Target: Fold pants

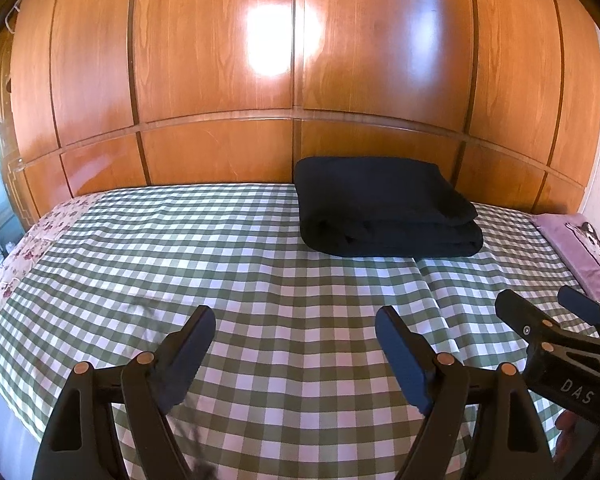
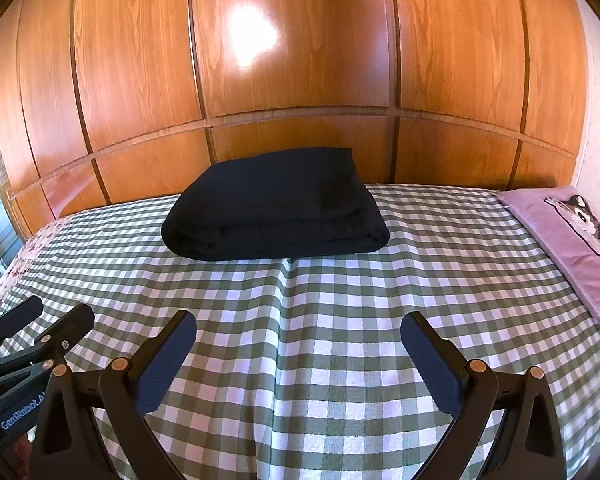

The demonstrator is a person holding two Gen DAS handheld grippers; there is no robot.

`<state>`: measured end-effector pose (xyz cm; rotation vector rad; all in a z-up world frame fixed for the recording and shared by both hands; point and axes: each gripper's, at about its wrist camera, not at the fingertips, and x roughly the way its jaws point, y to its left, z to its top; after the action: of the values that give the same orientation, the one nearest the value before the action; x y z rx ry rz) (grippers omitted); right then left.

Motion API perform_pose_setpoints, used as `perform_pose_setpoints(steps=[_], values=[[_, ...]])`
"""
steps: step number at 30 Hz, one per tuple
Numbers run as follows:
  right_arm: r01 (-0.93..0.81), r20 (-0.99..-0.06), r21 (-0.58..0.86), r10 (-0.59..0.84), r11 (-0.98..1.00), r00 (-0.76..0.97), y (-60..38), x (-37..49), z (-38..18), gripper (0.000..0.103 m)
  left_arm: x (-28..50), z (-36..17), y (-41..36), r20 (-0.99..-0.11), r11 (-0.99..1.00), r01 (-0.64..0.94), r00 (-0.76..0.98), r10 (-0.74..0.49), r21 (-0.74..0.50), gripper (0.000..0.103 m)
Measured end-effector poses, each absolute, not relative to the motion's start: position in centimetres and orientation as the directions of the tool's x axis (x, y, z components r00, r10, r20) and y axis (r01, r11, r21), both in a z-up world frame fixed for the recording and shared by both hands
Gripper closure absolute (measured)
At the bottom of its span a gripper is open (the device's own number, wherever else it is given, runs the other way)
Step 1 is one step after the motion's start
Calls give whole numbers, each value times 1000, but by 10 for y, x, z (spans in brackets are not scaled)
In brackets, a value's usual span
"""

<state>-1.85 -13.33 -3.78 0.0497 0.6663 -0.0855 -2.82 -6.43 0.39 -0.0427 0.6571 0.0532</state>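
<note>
The black pants (image 1: pixel 384 208) lie folded in a thick stack on the green-and-white checked bed cover (image 1: pixel 260 280), near the wooden wall. They also show in the right wrist view (image 2: pixel 276 208). My left gripper (image 1: pixel 296 320) is open and empty, held above the cover well short of the pants. My right gripper (image 2: pixel 300 328) is open and empty, also short of the pants. The right gripper shows at the right edge of the left wrist view (image 1: pixel 540 300). The left gripper shows at the left edge of the right wrist view (image 2: pixel 56 312).
A glossy wooden wardrobe wall (image 1: pixel 300 80) stands right behind the bed. A purple pillow with a dog print (image 2: pixel 572 240) lies at the bed's right end. A floral sheet (image 1: pixel 24 256) shows at the left end. A crease runs down the cover (image 2: pixel 284 320).
</note>
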Motion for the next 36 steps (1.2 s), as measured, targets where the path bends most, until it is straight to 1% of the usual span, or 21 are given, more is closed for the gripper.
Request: perform_pose_setpoints(steps=[10,19,36], values=[[90,-618,18,-60,996,784,-132,-18,-39,1,-26,0,-62,-630,997,-65,777,23,-43,20],[94,-617,20,-62,995,785,-130,-20,-38,1,-26,-1,-64,-631,997,-62,775,25,-36,22],[82,-624,21,-51,996,780,-129,-19,-38,1,-26,-2,-63,-639,997,-67,769,28,-36,23]])
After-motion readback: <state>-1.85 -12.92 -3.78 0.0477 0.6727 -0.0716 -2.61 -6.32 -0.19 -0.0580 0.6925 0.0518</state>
